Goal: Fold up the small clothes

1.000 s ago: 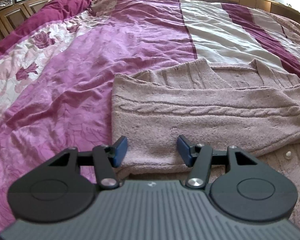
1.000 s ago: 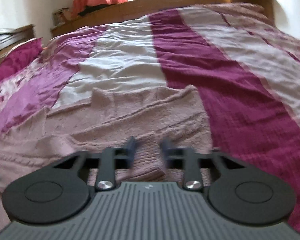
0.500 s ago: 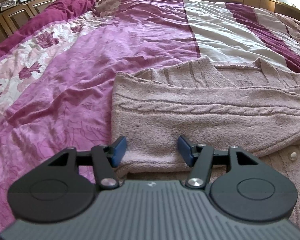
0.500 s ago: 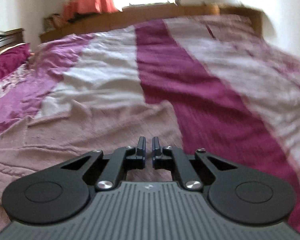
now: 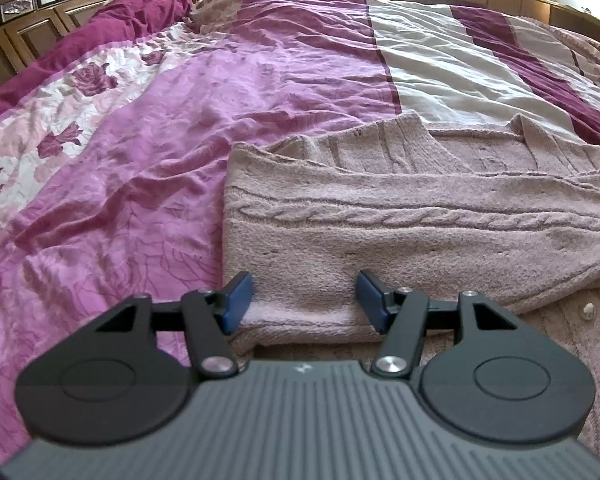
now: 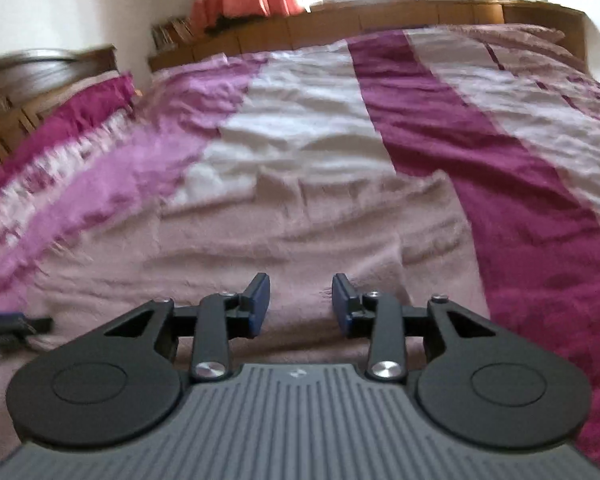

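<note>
On the striped magenta bed cover (image 5: 300,80), the dusty-pink cable-knit cardigan (image 5: 400,216) lies part-folded. The right claw (image 6: 300,304) has just been opening, empty above the knit, its fold apparently released. The left claw (image 5: 304,300) stands apart, straddling the sleeve cuff at 6 o'clock without pinching.

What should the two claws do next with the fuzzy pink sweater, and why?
Probably lower the right claw, whose jaws have just been opening with nothing between them, onto the dusty-pink cable-knit sweater and pinch an edge. The left claw sits open around the folded sleeve's cuff.
</note>
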A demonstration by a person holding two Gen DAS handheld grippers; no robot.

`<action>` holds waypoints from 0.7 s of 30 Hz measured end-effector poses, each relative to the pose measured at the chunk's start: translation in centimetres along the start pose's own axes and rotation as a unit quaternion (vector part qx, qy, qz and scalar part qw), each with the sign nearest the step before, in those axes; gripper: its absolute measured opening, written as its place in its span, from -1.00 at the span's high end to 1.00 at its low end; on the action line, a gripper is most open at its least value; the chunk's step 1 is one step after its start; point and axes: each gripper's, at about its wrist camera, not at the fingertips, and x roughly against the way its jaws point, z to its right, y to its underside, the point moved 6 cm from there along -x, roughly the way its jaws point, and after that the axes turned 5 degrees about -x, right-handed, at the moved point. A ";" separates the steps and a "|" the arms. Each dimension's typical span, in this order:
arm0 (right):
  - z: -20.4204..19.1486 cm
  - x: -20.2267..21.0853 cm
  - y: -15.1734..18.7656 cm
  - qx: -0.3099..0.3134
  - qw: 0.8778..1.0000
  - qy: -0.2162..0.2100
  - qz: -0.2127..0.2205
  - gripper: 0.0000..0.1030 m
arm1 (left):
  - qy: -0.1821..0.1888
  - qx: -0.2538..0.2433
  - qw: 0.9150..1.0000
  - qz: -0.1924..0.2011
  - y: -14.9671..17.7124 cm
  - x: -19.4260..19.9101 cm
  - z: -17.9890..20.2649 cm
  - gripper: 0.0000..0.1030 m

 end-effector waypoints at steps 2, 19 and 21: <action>0.7 -0.6 0.5 -0.006 1.000 0.013 0.002 0.19 | 0.003 0.002 1.000 0.000 0.0 -0.1 -0.2 -0.19; 2.3 6.5 2.2 -0.069 0.997 -0.019 -0.018 -0.11 | 0.019 0.007 1.000 -0.018 0.9 4.9 -1.6 -0.21; 2.2 7.6 2.7 -0.065 0.997 -0.022 -0.025 -0.11 | 0.024 0.010 0.999 -0.022 1.7 6.2 -2.1 -0.21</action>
